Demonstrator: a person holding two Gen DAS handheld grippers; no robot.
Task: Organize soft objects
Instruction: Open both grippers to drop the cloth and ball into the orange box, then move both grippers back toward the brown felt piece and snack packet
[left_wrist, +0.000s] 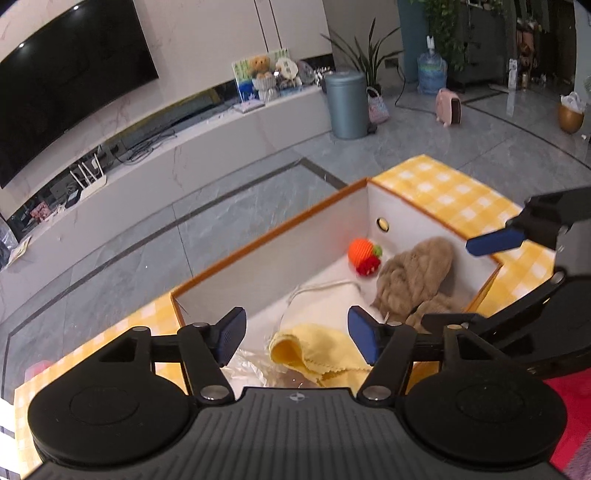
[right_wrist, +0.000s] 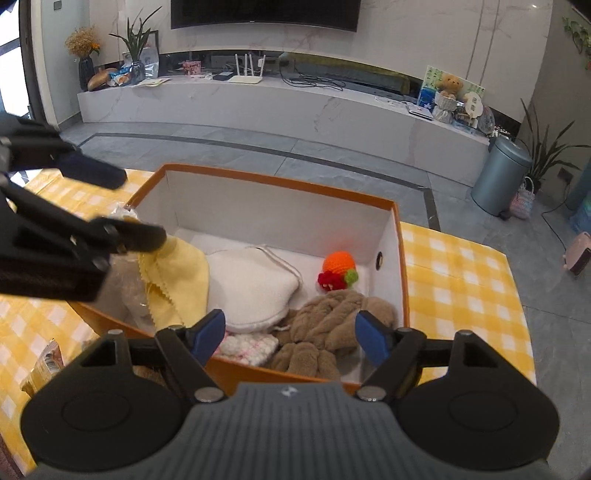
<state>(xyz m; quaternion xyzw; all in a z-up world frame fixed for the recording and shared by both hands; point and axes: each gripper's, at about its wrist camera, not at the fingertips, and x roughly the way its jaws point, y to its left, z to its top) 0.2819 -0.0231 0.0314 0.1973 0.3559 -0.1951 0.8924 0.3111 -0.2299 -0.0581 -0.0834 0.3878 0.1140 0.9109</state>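
Jaws spread, both grippers (left_wrist: 295, 334) (right_wrist: 291, 334) angle down over box (right_wrist: 280, 214).

The left gripper (left_wrist: 295, 334) is wide open and tips down. The right gripper (right_wrist: 290, 336) beside it is wide open too, holding nothing.

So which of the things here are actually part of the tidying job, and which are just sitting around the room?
Part of the job:
- orange box
- yellow cloth
- white fleece pouch
- brown plush toy
- crochet orange fruit
- pink-and-white knit piece

Just lying about:
- grey bin
- router
- teddy bear on the TV bench
- potted plant
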